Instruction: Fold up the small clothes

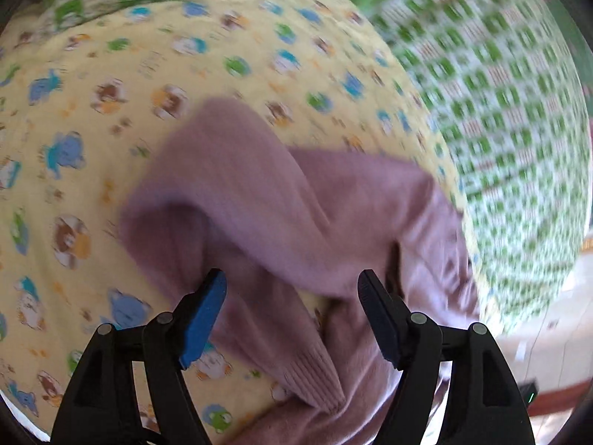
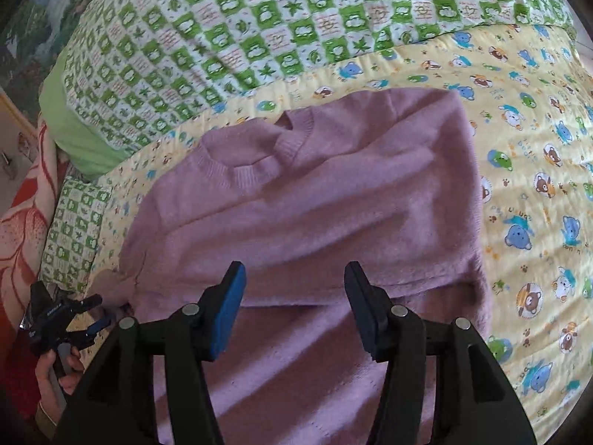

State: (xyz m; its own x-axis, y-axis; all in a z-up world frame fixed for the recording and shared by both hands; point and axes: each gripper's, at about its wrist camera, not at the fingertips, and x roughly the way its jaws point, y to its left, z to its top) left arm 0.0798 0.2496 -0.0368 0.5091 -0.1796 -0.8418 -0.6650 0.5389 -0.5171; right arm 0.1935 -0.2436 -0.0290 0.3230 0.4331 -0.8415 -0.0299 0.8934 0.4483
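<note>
A: Now, where does the sweater lie from my claws?

B: Pink knit, spread on the bed, collar at the far end, hem end towards me. Its long axis runs straight away from my right claw, which hovers over the lower body, released, nothing between the pads.

A: And the left claw?

B: Also released and empty. In its own blurred view a sleeve with ribbed cuff lies just below and ahead, draped over the body. The right wrist view shows that claw at the sweater's left edge, so I judge it nearer the sleeve side; the right is nearer the middle.

A: Surface?

B: Yellow bear-print sheet, soft, likely to drag the knit. Green checked quilt beyond the collar, a red floral blanket off the left side.
</note>
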